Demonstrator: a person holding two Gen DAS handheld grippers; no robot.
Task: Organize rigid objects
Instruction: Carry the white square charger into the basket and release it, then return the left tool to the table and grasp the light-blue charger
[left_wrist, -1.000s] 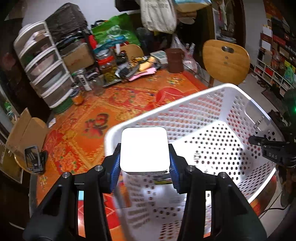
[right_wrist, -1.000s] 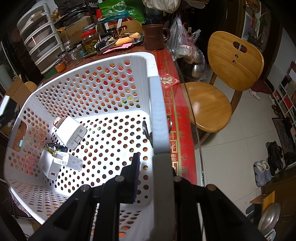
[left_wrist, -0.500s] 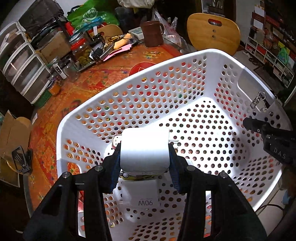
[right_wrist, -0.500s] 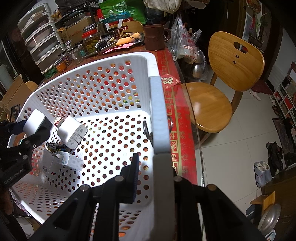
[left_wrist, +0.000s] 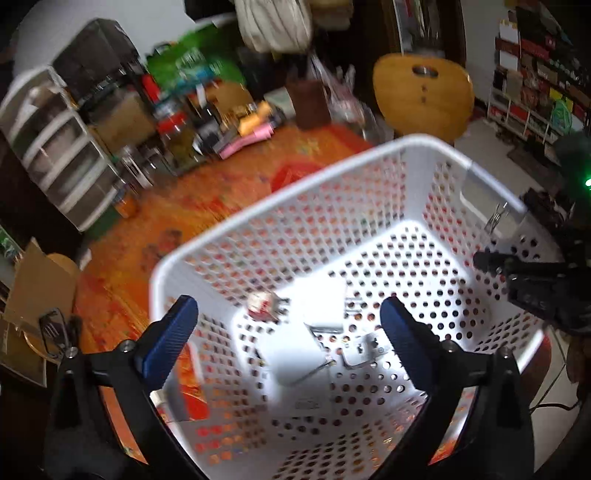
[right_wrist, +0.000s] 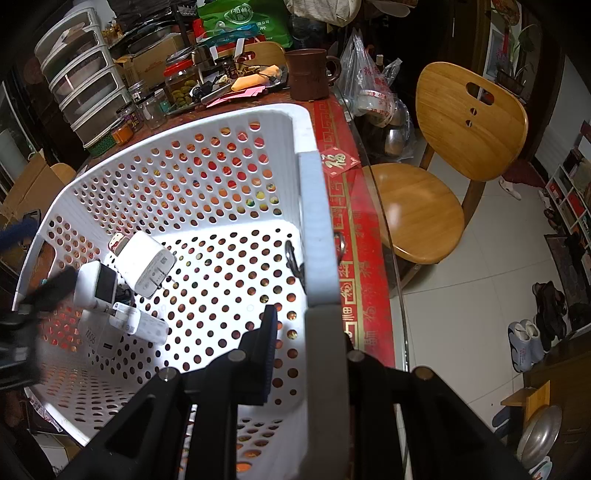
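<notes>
A white perforated basket stands on the red table. My left gripper is open and empty above the basket's near-left corner. Several white chargers lie on the basket floor: a large one, one with a dark face and others below it; they are blurred in the left wrist view. My right gripper is shut on the basket's right rim. It shows in the left wrist view at the right edge.
Jars, a brown mug, plastic drawers and clutter crowd the table's far side. A wooden chair stands to the right. A cardboard box is at the left.
My left gripper has opened and let go of the white charger, which now lies in the basket. The gripper has lifted back; the right gripper has not moved.
</notes>
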